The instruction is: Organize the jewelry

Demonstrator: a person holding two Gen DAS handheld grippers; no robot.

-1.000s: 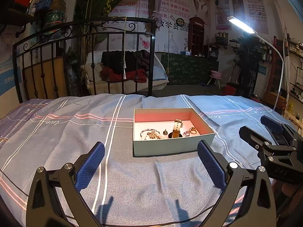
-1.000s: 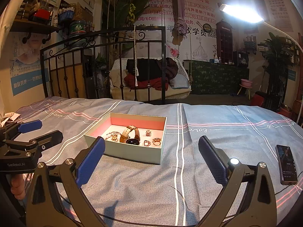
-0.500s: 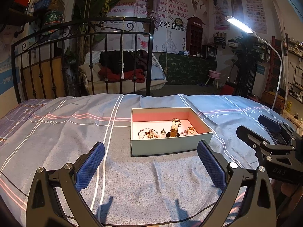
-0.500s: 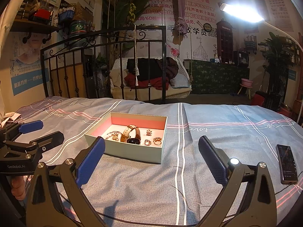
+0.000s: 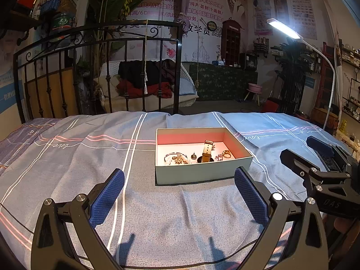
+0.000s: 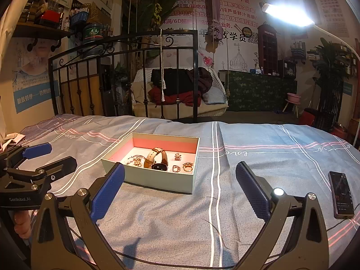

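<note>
Looking along the left gripper from its own wrist camera, the two blue-padded fingers stand wide apart over the striped grey-blue bedspread, holding nothing. Straight ahead and a little to the right lies the shallow pale-green cardboard box with a pink lining, its long axis running across the view. Inside it sit a tan leather-strap watch standing on its dark case, a tangle of gold chain and beads to its left, and small gold rings toward the right wall. At the right edge of this view the right gripper shows from the side, low over the bedspread and beside the box; its fingers look apart there.

From the right wrist camera, the right gripper likewise has its blue pads spread open and empty. Here the box lies ahead and to the left, turned so one corner points toward the camera. The watch arches near the middle, the rings lie nearest the right wall, and the chain lies on the left. The left gripper shows at the left edge, near the box's left side. A dark rectangular smartphone lies on the bedspread, well apart to the right.

Both tools seem about equally near; I judge the rings fall to the right gripper and the chain to the left.
</note>
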